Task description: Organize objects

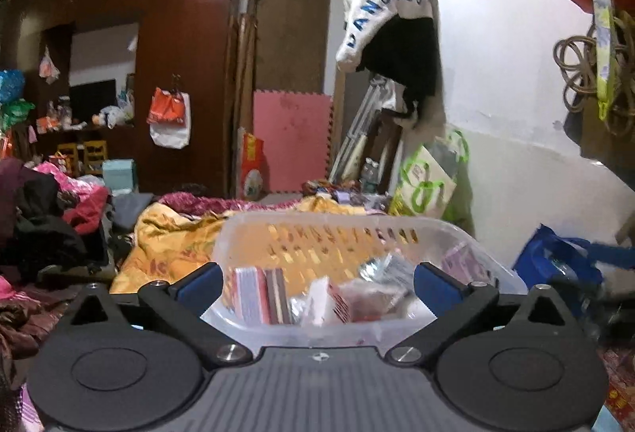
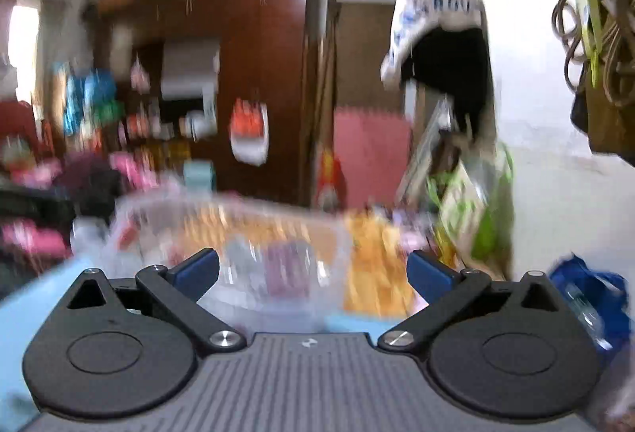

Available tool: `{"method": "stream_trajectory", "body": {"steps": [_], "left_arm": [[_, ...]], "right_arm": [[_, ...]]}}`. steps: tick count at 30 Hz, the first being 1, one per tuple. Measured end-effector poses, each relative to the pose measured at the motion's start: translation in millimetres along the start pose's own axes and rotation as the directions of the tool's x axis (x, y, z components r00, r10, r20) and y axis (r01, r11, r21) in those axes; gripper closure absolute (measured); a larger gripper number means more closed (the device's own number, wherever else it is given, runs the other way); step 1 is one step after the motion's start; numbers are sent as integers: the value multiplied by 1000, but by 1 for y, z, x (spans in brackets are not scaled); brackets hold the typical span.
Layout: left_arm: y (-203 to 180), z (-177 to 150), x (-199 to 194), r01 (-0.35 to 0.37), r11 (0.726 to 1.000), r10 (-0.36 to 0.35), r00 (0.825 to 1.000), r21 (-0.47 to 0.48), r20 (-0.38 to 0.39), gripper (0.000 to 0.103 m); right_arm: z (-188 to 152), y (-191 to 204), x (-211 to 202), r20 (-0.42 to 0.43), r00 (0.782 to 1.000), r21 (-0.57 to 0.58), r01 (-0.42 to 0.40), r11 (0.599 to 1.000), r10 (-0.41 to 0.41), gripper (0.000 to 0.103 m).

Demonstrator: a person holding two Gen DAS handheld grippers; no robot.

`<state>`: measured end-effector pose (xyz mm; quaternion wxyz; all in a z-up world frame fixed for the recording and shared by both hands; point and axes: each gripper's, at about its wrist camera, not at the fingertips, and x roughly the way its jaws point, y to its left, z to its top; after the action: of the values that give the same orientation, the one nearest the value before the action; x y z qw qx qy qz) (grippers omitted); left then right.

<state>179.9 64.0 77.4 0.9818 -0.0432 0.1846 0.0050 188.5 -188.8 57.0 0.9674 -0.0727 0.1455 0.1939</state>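
Left gripper (image 1: 317,283) spread wide, nothing pinched, just in front of a clear plastic basket (image 1: 492,265) resting on a yellow blanket (image 1: 166,245) and holding packets (image 1: 258,295). Right gripper (image 2: 313,273) also spread and empty, basket (image 2: 131,217) blurred ahead, left of centre.

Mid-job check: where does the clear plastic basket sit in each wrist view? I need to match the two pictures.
Left wrist: the clear basket is lower centre, just ahead of the open left gripper, packets inside.
Right wrist: the same basket, blurred, sits lower left of centre, ahead of the open right gripper.
Shared landmark: the pink foam mat against the far wall, above the basket in both.
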Motion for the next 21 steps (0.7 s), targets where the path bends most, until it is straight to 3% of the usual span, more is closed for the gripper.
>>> {"method": "stream_trajectory", "body": {"steps": [3, 8, 21], "left_arm": [[-5, -1, 0, 8, 1000, -7, 999, 19, -33, 0], [-10, -3, -1, 29, 999, -28, 998, 23, -62, 0], [-22, -12, 4, 12, 998, -6, 995, 59, -98, 0]], "right_arm": [[0, 0, 2, -78, 996, -10, -44, 999, 43, 0], [2, -11, 5, -72, 992, 80, -101, 992, 107, 0], [-4, -29, 5, -78, 990, 127, -103, 987, 114, 0]]}}
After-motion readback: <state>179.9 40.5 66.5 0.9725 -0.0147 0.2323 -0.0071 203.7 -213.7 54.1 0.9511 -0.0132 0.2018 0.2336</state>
